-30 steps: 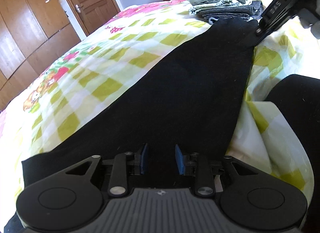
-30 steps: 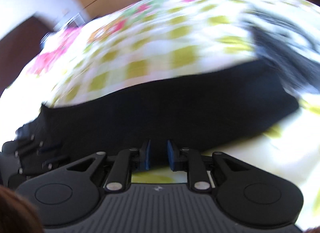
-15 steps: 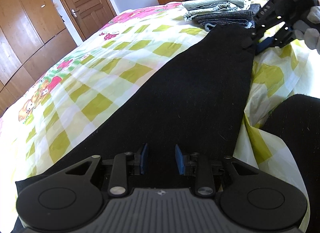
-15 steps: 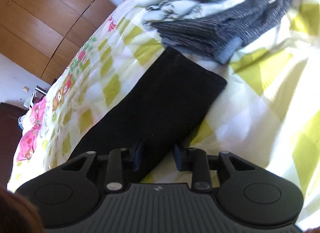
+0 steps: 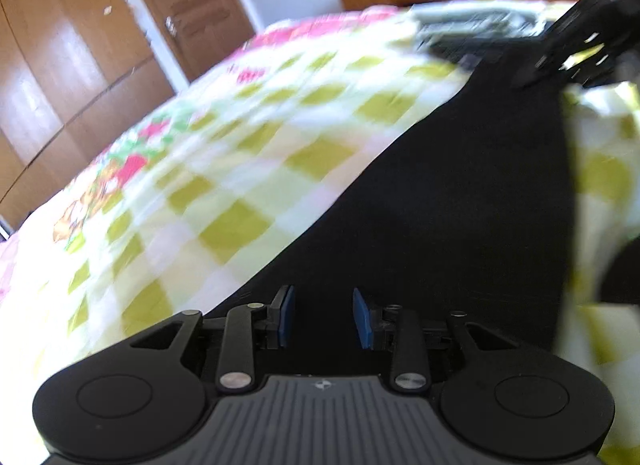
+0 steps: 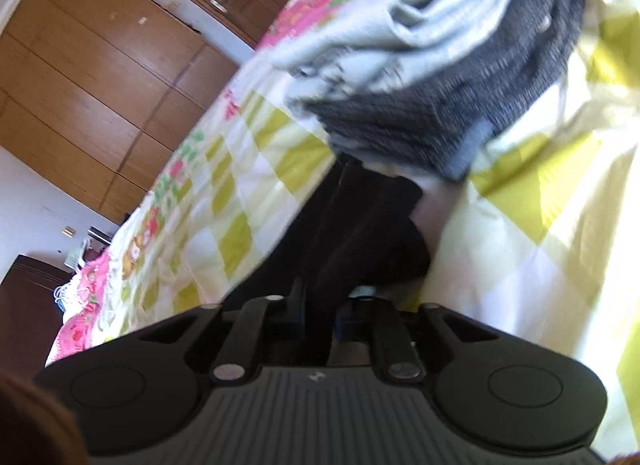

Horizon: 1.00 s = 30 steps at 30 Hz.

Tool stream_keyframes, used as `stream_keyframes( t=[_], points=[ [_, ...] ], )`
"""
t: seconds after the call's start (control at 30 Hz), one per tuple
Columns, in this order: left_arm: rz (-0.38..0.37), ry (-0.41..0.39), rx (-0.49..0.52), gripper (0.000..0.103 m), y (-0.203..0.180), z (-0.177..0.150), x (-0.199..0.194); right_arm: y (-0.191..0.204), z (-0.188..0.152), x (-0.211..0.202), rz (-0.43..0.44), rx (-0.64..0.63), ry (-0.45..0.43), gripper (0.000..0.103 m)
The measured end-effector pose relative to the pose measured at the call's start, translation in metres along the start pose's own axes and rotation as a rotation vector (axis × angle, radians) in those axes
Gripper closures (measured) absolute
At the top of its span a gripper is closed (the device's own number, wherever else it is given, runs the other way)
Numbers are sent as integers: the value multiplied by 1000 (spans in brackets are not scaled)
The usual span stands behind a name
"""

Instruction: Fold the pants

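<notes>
while the black pants [image 5: 460, 201] lie stretched flat in one long strip across the checked bedspread [image 5: 240, 169], the fold proper looks barely begun. one end of the strip sits right under the left gripper [image 5: 323, 317]; the other end reaches almost to the stack of folded clothes [image 6: 440, 77], where the right gripper [image 6: 320, 313] works. seen from the right wrist, that far end [image 6: 360, 233] is bunched into ridges and runs in between the right gripper's fingers, whose jaws are closing, nearly together, with the black cloth pinched between them. the left wrist view shows the same gripper [image 5: 568, 53] at the pants' far corner, though blur hides detail there. the left gripper's jaws are opening, the blue pads [image 5: 286, 315] standing partly apart over the near end of the pants; whether they touch the cloth i cannot tell, and nothing is clamped.

by my reading, the garment is already narrowed to a single leg-width and laid straight, so what remains is the lengthwise folding: bringing the end by the stack over toward the near end, likely again after that, then setting it with the stack.
</notes>
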<state>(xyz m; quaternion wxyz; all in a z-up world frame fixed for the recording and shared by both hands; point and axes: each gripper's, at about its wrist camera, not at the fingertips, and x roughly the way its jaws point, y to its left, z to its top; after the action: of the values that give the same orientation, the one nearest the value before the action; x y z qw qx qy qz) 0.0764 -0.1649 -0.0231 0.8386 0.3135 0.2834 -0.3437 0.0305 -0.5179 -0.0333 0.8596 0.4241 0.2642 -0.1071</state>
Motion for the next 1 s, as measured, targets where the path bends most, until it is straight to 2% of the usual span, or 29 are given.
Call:
stream_keyframes(
  t=[0.13, 0.2, 0.23, 0.3, 0.43, 0.5, 0.6, 0.63, 0.7, 0.8, 0.9, 1.0],
  points=[
    [5, -2, 25, 54, 4, -4, 11, 8, 0, 13, -27, -40, 8, 92],
    [23, -18, 16, 54, 6, -1, 4, 10, -1, 19, -41, -56, 21, 87],
    [31, -20, 0, 54, 8, -2, 1, 10, -2, 21, -29, -51, 30, 86],
    [43, -27, -46, 54, 12, -5, -9, 10, -4, 25, -3, -45, 42, 79],
    [67, 14, -70, 54, 10, -26, -20, 8, -9, 34, 25, -7, 35, 77],
    [78, 12, -71, 54, 7, -35, -29, 7, -9, 38, 17, 17, 26, 92],
    [126, -21, -94, 53, 10, -41, -47, 11, -9, 27, 50, 44, -12, 94],
    [144, -13, -106, 52, 13, -44, -47, 16, -10, 21, 58, 37, -34, 94],
    [137, 58, -121, 51, 19, -58, -36, 27, -12, 12, 66, 5, -73, 94],
    [140, 17, -125, 51, 24, -67, -47, 51, -13, 10, 61, -47, -101, 94],
    [192, -35, -133, 51, 35, -72, -64, 85, -14, 3, 96, -111, -127, 94],
    [233, -40, -192, 51, 59, -88, -75, 127, -18, -3, 131, -208, -148, 94]
  ],
)
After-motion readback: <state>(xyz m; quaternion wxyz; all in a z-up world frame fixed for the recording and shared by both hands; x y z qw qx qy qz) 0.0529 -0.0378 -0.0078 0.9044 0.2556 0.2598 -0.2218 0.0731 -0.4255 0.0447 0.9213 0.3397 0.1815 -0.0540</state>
